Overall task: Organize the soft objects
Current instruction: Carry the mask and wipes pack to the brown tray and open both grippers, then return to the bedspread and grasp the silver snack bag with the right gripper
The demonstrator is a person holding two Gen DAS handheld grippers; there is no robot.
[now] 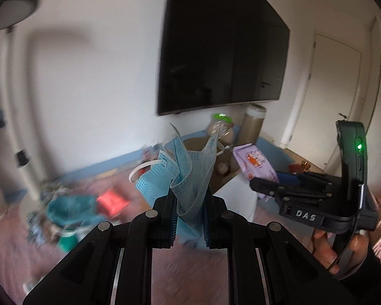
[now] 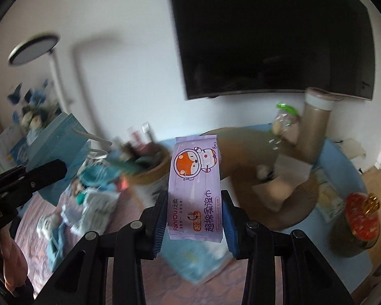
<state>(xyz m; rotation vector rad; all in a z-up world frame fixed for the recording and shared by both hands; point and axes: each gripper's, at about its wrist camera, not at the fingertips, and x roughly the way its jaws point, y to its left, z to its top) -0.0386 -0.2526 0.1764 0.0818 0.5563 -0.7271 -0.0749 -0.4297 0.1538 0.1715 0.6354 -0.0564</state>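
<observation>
My left gripper (image 1: pixel 189 203) is shut on a crumpled blue face mask (image 1: pixel 188 170) with white ear loops and holds it up in the air. My right gripper (image 2: pixel 194 211) is shut on a purple pack of wet wipes (image 2: pixel 194 185) with an orange cartoon animal, held upright. The pack also shows in the left wrist view (image 1: pixel 256 162), with the right gripper (image 1: pixel 256 184) at the right. The mask also shows at the left of the right wrist view (image 2: pixel 56 139). A blurred pile of soft items (image 2: pixel 89 190) lies on the pink bedcover (image 2: pixel 170 279) below.
A black TV (image 1: pixel 223 50) hangs on the white wall. A brown cardboard box (image 2: pixel 261 167) and a tan cylinder (image 2: pixel 315 129) stand behind. A round basket (image 2: pixel 152 167), a red-lidded jar (image 2: pixel 360 216), a floor lamp (image 2: pixel 33 48) and a door (image 1: pixel 327 96) are around.
</observation>
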